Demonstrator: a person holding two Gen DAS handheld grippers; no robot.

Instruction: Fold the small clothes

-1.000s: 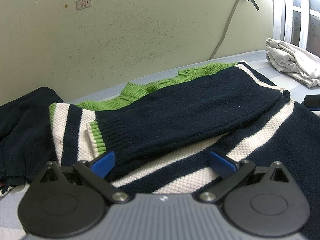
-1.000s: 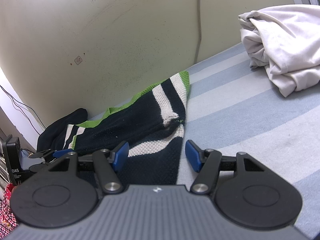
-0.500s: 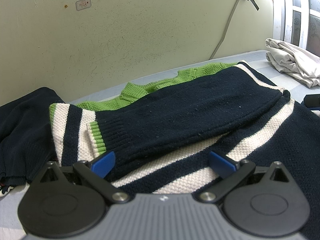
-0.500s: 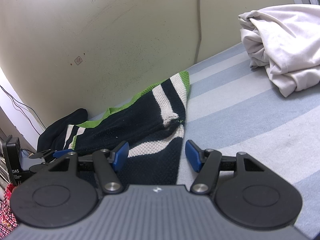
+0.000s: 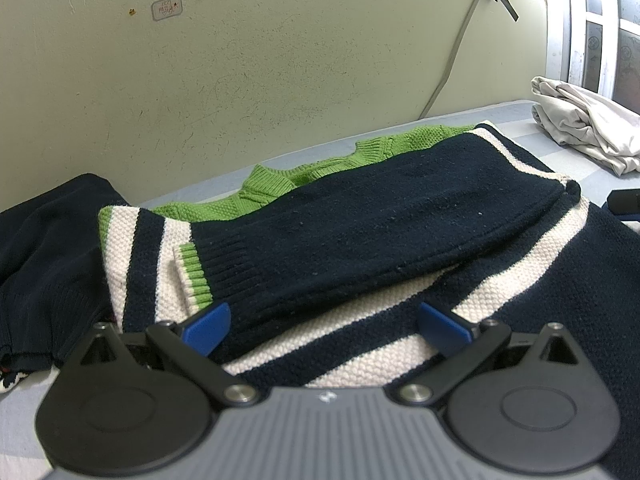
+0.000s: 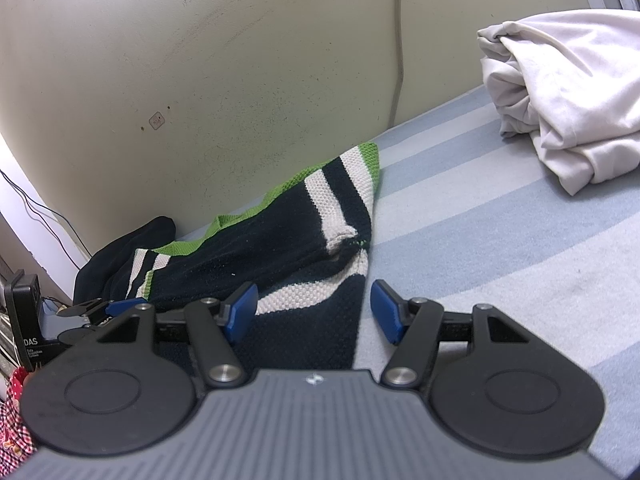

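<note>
Navy striped sweater [image 5: 400, 240], lower hem hidden behind left gripper [image 5: 324, 324]

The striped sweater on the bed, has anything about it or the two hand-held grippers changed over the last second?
Nothing visibly changed. The striped sweater lies as before with its sleeve folded across the body, the left hand-held gripper and right hand-held gripper both sit open over its hem without gripping it, and the white cloth bundle is where it was.
</note>
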